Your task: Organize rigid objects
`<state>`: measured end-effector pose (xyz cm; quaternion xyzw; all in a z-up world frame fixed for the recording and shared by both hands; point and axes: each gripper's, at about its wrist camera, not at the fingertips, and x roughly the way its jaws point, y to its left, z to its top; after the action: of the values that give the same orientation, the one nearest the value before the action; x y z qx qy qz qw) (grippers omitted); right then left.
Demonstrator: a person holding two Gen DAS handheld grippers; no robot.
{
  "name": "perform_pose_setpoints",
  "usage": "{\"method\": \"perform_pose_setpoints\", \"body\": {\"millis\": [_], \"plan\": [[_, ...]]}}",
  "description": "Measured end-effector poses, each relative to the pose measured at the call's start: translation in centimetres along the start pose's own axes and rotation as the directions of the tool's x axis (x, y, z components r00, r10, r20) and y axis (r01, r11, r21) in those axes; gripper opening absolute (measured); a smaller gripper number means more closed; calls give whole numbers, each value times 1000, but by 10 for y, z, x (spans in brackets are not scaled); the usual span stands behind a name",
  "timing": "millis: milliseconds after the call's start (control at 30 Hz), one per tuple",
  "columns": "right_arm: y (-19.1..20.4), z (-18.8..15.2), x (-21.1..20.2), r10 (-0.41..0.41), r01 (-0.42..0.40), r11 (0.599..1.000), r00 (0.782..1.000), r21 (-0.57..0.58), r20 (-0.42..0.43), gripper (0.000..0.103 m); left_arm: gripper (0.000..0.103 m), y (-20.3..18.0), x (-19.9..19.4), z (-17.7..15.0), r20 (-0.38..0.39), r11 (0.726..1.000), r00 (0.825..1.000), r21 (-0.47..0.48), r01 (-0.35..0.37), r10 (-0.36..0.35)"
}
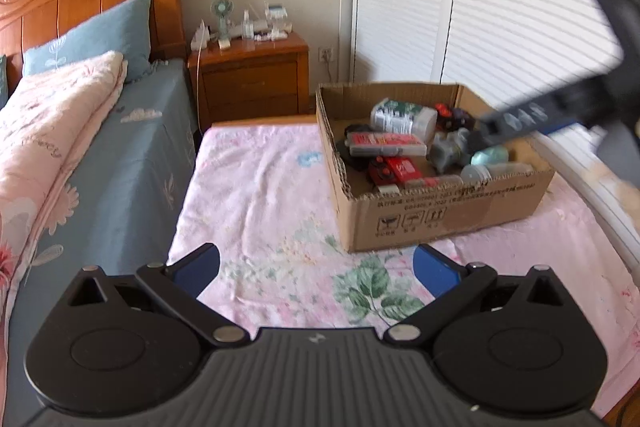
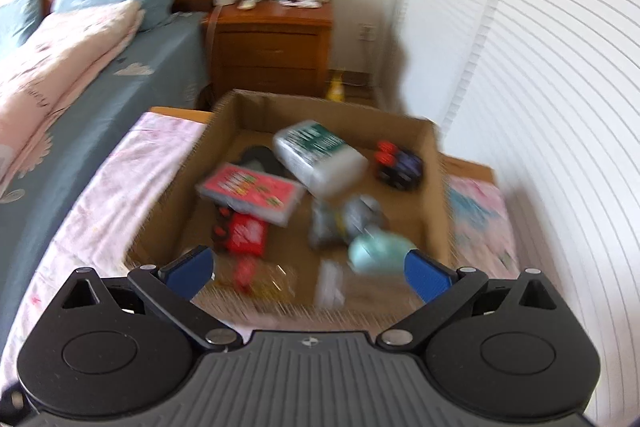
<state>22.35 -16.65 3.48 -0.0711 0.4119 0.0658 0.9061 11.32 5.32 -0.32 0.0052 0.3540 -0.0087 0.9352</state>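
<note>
A cardboard box (image 1: 440, 215) stands on the pink floral sheet and holds several rigid objects: a white-and-green bottle (image 1: 402, 115), a red-labelled clear case (image 1: 384, 143), a red pack (image 1: 396, 169), a grey toy (image 1: 450, 149) and a mint round thing (image 1: 490, 157). The box also shows in the right wrist view (image 2: 434, 195), with the bottle (image 2: 320, 155), case (image 2: 250, 193) and mint thing (image 2: 378, 251). My left gripper (image 1: 316, 271) is open and empty, low over the sheet, left of the box. My right gripper (image 2: 306, 273) is open and empty above the box's near edge; it also shows in the left wrist view (image 1: 516, 125), over the box's right side.
A bed with a blue sheet (image 1: 132, 163), a pink quilt (image 1: 48, 131) and a blue pillow (image 1: 100, 35) lies at the left. A wooden nightstand (image 1: 252, 79) with small items stands behind. White louvred doors (image 1: 500, 7) run along the right.
</note>
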Motion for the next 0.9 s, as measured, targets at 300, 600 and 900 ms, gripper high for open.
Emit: {"method": "perform_pose_setpoints", "body": {"millis": [300, 600, 900], "plan": [[-16, -88, -25, -81, 90, 984, 995, 151, -62, 103, 102, -29, -2, -3, -62, 1000, 998, 22, 6, -5], [-17, -100, -61, -92, 92, 985, 996, 145, -7, 103, 102, -54, -14, 5, -90, 998, 996, 67, -15, 21], [-28, -95, -76, -92, 84, 982, 995, 172, 40, 103, 102, -57, -29, 20, -50, 998, 998, 60, -28, 31]]}}
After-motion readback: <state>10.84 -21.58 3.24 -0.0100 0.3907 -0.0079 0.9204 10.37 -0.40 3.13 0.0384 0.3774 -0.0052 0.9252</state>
